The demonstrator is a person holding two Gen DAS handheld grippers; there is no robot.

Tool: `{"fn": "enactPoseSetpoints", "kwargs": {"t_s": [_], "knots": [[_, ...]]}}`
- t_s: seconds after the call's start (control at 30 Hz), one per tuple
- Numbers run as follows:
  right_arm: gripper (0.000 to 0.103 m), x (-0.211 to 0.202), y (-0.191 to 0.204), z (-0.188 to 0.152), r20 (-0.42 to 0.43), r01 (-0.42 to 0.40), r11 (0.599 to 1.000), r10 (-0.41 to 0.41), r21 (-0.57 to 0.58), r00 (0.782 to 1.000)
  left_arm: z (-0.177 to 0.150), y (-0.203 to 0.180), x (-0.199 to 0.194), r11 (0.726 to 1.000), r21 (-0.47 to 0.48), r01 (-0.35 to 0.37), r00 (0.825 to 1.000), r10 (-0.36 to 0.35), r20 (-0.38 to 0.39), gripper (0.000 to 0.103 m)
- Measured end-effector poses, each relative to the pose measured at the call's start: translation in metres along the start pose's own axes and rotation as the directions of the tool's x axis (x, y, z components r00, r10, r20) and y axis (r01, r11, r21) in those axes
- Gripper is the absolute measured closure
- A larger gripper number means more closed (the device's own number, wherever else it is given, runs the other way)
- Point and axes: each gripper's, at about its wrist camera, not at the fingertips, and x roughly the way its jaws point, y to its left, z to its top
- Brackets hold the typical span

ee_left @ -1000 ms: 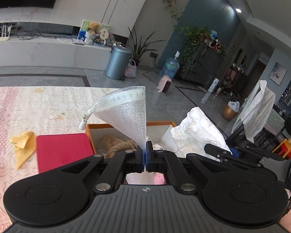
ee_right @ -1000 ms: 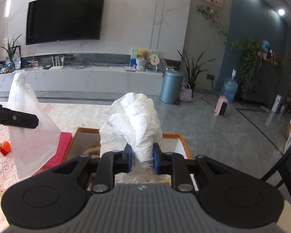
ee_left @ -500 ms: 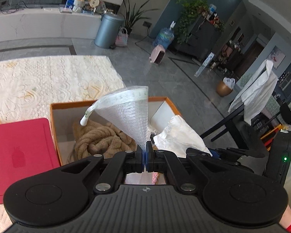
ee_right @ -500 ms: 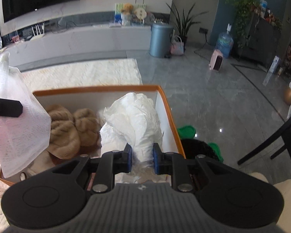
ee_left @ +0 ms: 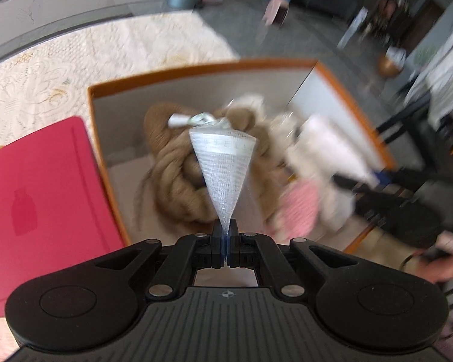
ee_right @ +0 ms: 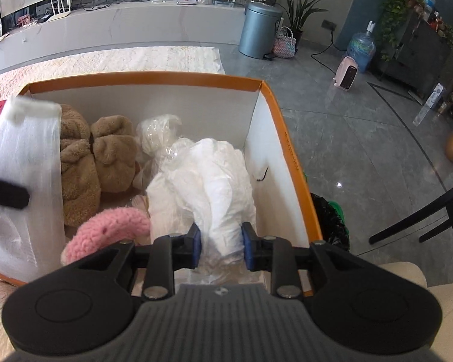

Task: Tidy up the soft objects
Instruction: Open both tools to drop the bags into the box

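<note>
My left gripper (ee_left: 225, 236) is shut on a white mesh bag (ee_left: 222, 163) and holds it over the orange-rimmed box (ee_left: 196, 71). The mesh bag also shows at the left of the right wrist view (ee_right: 24, 163). My right gripper (ee_right: 221, 246) stands inside the box (ee_right: 148, 76), its jaws part open around a crumpled white cloth (ee_right: 214, 181) that rests in the box's right half. Brown plush pieces (ee_right: 96, 154), a clear plastic bag (ee_right: 157, 132) and a pink fuzzy item (ee_right: 108, 229) lie in the box.
A red flat case (ee_left: 36, 199) lies on the lace tablecloth (ee_left: 60, 60) left of the box. The box sits at the table's right edge, with grey floor, a black bag (ee_right: 326, 220) and a dark chair (ee_right: 422, 220) beyond.
Both grippers have dropped toward the box. The white cloth now sits lower inside it and the right jaws have widened. The left still pinches the mesh bag, now over the brown plush.
</note>
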Motion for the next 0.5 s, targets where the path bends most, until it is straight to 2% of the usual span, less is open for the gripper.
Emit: {"fn": "enactPoseSetpoints", "kwargs": {"t_s": [0.07, 0.13, 0.27, 0.33, 0.43, 0.47, 0.5], "knots": [[0.072, 0.001, -0.001, -0.002, 0.003, 0.0, 1.0, 0.0, 0.003, 1.0, -0.001, -0.005, 0.0, 0.999, 0.049, -0.018, 1.0, 0.019, -0.024, 0.102], [0.072, 0.002, -0.002, -0.003, 0.001, -0.004, 1.0, 0.004, 0.009, 1.0, -0.001, -0.009, 0.0, 0.993, 0.096, -0.074, 0.996, 0.079, -0.049, 0.102], [0.069, 0.001, -0.001, -0.004, 0.005, -0.001, 1.0, 0.001, 0.011, 1.0, -0.006, -0.022, 0.007, 0.964, 0.217, -0.155, 0.982, 0.174, -0.069, 0.099], [0.062, -0.002, -0.001, -0.003, 0.015, 0.001, 1.0, -0.001, 0.004, 1.0, -0.008, -0.026, 0.007, 0.957, 0.233, -0.174, 0.979, 0.193, -0.059, 0.094], [0.057, -0.008, 0.0, -0.002, 0.028, -0.003, 1.0, 0.003, -0.002, 1.0, -0.01, -0.027, 0.006, 0.948, 0.249, -0.199, 0.976, 0.214, -0.036, 0.082], [0.056, -0.01, 0.001, -0.001, 0.033, -0.004, 1.0, 0.004, -0.004, 0.999, -0.011, -0.028, 0.005, 0.944, 0.259, -0.204, 0.976, 0.217, -0.022, 0.076], [0.053, -0.013, 0.002, -0.001, 0.039, 0.0, 1.0, 0.0, -0.007, 0.999, -0.012, -0.029, 0.003, 0.941, 0.268, -0.207, 0.976, 0.217, -0.008, 0.066]]}}
